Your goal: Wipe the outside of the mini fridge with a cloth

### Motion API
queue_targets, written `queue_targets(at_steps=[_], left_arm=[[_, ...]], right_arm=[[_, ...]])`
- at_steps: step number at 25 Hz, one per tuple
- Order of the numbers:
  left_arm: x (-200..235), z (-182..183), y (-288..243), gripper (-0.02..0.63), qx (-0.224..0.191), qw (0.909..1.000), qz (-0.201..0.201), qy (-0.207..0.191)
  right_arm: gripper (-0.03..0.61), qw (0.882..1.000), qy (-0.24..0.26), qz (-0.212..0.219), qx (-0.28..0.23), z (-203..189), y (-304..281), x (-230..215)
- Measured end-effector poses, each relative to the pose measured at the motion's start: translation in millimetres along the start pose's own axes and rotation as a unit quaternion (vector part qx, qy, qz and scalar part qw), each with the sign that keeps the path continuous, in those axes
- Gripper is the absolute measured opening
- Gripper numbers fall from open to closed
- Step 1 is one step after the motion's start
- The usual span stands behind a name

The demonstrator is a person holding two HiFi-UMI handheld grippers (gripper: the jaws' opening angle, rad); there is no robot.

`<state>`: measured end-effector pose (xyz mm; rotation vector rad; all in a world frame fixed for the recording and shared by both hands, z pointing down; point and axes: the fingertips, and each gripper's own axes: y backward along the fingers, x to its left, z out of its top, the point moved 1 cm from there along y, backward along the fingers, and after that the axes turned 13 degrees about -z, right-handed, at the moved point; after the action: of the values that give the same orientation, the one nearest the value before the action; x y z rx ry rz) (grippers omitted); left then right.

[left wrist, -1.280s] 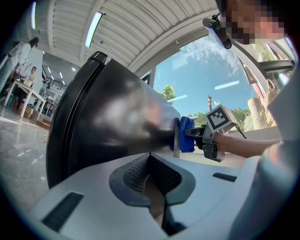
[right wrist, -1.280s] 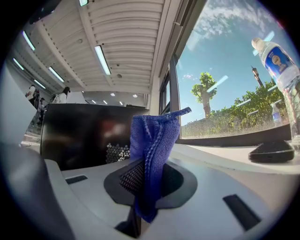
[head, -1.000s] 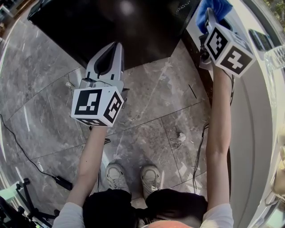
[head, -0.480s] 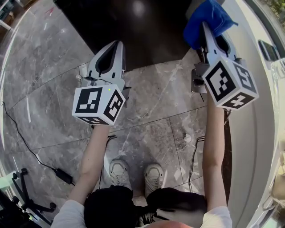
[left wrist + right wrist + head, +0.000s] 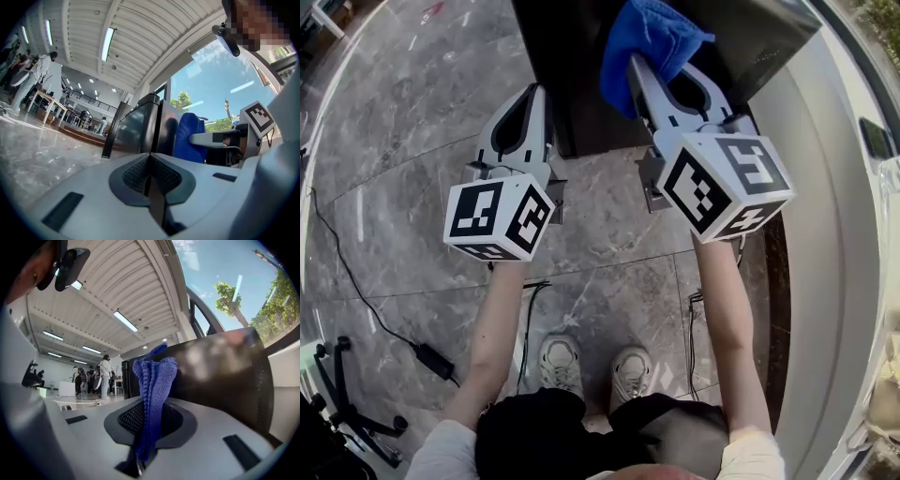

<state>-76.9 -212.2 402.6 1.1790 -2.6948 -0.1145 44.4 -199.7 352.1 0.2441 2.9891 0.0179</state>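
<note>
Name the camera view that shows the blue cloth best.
The right gripper view: the blue cloth fills the centre, pinched in the right claw, its knit clear. The head view shows it bunched at that claw's tip, the mini fridge behind; the left gripper view shows only a blue patch, side-on.

Swinging the right gripper inward, nearer the left gripper, and bringing the blue cloth ahead of it over the black mini fridge.

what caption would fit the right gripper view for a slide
Right gripper shut on a blue cloth, held up close to the black mini fridge.
</note>
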Motion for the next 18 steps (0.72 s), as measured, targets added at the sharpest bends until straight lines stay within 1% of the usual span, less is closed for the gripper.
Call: queue_targets(at_steps=[3,6,8,13,18], left_arm=[[14,2,9,0.003,-0.004,0.9999,0.014,0.004],[31,0,18,0.003,-0.004,0.9994,0.032,0.014],[39,-3,21,0.003,0.000,0.9990,0.039,0.021],[45,-8,26,0.003,0.002,0.9985,0.047,0.026],[43,-4,25,0.003,-0.002,0.9986,0.047,0.025]], right_arm=[[0.061,0.999,0.016,0.028,0.007,-10,-12,33],[0.061,0.997,0.051,0.058,0.013,-21,-25,63],[0.061,0.995,0.074,0.068,0.016,-28,-31,76],[0.061,0.993,0.089,0.077,0.028,-41,-41,94],[0.061,0.989,0.130,0.059,0.033,-51,-47,92]])
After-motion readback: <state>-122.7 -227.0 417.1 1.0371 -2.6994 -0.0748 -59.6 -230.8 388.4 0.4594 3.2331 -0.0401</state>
